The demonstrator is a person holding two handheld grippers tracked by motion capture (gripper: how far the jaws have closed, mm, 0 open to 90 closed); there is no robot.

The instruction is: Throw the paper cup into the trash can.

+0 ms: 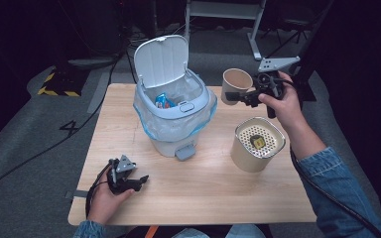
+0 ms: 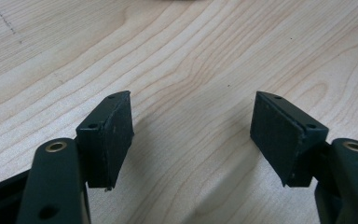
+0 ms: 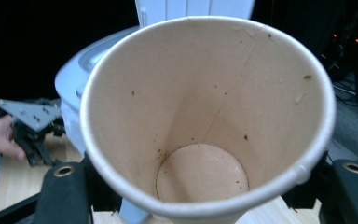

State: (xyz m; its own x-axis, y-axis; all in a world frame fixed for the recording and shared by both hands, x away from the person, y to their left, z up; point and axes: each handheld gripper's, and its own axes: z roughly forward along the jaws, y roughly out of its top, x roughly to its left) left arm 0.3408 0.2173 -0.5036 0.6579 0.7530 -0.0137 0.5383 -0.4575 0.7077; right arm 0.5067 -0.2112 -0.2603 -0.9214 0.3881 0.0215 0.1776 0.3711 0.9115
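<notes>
A tan paper cup (image 1: 236, 82) hangs in the air to the right of the bin, with my right gripper (image 1: 241, 96) shut on its lower part. In the right gripper view the cup (image 3: 205, 107) is empty, with small dark specks inside, its mouth facing the camera and my jaws on either side of its base. The white pedal bin (image 1: 172, 116) stands mid-table with its lid (image 1: 160, 59) raised and a bluish liner; a blue wrapper (image 1: 163, 100) lies inside. My left gripper (image 1: 138, 180) rests open near the front left corner, with bare wood between its pads (image 2: 116, 135).
A beige canister (image 1: 256, 145) with a perforated white top and a small yellow item on it stands right of the bin, just below my right hand. The wooden table (image 1: 198, 193) ends close behind the bin. Cables and dark equipment lie on the floor beyond.
</notes>
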